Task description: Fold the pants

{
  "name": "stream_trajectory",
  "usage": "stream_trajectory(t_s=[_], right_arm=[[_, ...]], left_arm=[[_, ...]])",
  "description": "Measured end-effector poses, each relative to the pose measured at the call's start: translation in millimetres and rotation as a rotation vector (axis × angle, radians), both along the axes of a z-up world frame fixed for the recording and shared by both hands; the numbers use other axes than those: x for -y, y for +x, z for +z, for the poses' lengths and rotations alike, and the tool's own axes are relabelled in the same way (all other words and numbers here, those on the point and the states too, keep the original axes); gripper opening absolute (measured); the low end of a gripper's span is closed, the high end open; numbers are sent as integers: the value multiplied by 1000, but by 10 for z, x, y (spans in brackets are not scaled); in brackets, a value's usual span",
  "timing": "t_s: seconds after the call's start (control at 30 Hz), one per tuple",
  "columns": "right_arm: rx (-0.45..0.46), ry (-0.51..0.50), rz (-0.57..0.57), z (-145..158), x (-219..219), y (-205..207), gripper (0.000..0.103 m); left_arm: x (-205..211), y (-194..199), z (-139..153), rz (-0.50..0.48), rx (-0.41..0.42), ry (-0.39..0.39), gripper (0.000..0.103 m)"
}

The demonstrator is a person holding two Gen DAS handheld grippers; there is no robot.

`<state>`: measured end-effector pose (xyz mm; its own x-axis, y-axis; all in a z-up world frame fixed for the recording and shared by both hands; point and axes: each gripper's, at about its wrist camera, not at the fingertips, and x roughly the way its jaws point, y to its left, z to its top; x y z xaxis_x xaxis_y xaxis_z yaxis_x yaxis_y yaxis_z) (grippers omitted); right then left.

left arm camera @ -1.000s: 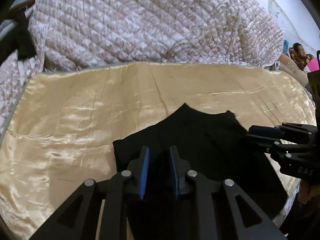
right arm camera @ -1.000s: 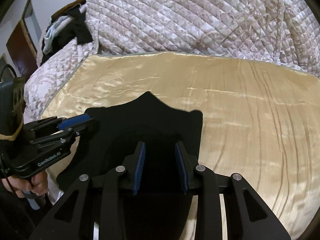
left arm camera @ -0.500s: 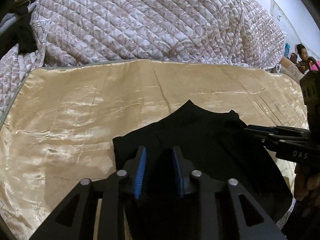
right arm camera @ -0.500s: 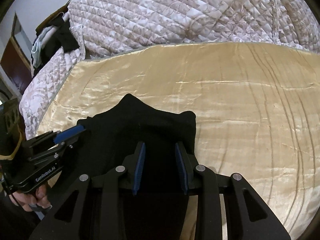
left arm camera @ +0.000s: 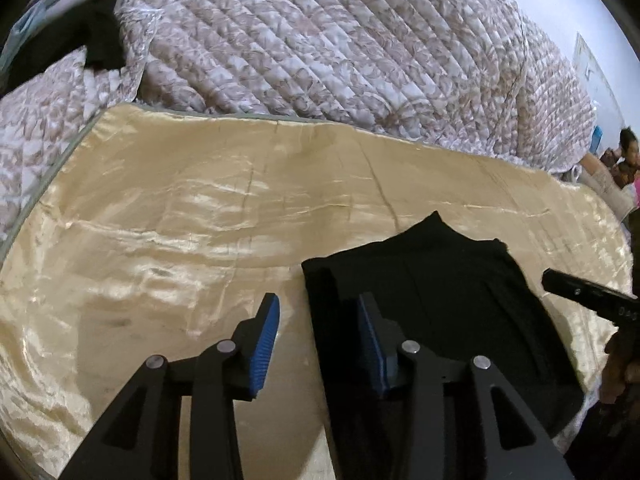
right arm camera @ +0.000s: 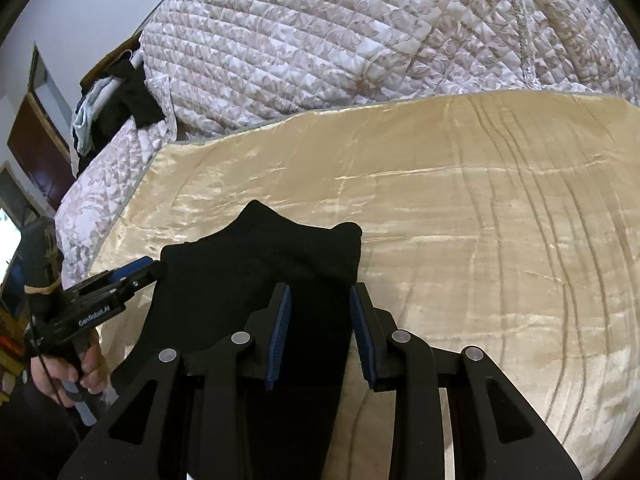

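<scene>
The left gripper (left arm camera: 318, 320) has its fingers apart, straddling the left edge of the black pants (left arm camera: 432, 280) on the gold sheet (left arm camera: 180, 220). The right gripper (right arm camera: 318, 312) also has its fingers apart, over the pants' right edge.

Ahead of the left gripper (left arm camera: 318, 320) fingers, a wide stretch of gold satin sheet (left arm camera: 180, 216) is left bare, and more of it is seen left of the fingers. The way to the right of those fingers is taken up by the black pants (left arm camera: 432, 292), whose left edge falls between the spread jaws, and by the right gripper (left arm camera: 588, 294) beyond them. Far ahead, passage is closed off by the heaped quilt (left arm camera: 340, 48). Right of the right gripper (right arm camera: 320, 320) fingers, open sheet (right arm camera: 500, 240) is found; to their left lie the pants (right arm camera: 256, 280) and the left gripper (right arm camera: 120, 284).
</scene>
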<state>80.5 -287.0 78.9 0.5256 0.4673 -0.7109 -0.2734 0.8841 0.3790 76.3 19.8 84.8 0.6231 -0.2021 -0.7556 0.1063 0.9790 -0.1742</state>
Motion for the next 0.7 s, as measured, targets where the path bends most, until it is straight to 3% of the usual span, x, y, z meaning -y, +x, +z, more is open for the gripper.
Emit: stream_trajectory(t_s=[0.23, 0.37, 0.43, 0.5, 0.6, 0.7], right_arm=[[-50, 97, 13, -76, 84, -39, 31], [-85, 132, 32, -146, 114, -61, 31], [-95, 138, 38, -171, 111, -62, 35], [-101, 153, 47, -183, 109, -64, 48], [-114, 177, 65, -202, 94, -69, 52], [-145, 200, 76, -247, 105, -61, 52]], left_arm=[[-62, -168, -65, -63, -42, -140, 53], [-10, -196, -141, -77, -74, -152, 53], [8, -195, -167, -82, -88, -176, 56], [26, -200, -190, -95, -104, -204, 57], [46, -210, -228, -100, -112, -216, 62], [-14, -242, -282, -76, -131, -279, 62]])
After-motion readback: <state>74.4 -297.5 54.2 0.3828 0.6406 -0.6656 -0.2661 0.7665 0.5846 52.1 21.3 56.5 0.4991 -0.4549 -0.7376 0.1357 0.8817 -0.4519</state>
